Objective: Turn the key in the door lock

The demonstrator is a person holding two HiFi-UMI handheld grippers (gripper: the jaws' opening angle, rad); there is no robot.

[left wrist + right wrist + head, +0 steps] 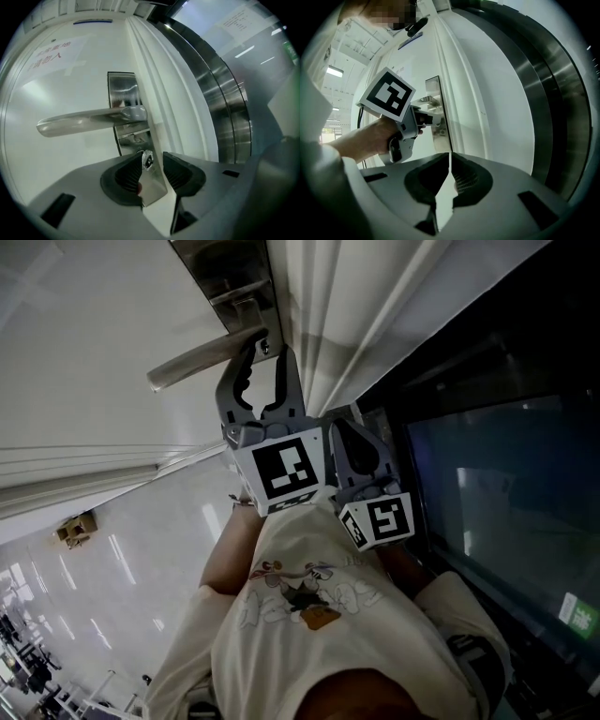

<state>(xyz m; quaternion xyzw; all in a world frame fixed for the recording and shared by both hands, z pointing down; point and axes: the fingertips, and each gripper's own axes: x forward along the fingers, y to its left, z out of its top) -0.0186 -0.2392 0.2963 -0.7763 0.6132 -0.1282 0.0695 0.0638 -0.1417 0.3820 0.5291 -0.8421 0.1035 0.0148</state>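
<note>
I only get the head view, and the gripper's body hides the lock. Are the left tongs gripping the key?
Observer: No. The left gripper view shows the left tongs open around the small silver metal key, with a gap on its right side.
Operator: Where does the key sit?
Observer: Low in the brushed steel lock plate, below the silver metal lever handle.
Operator: And the other tongs?
Observer: The right tongs are shut, with nothing between them.
</note>
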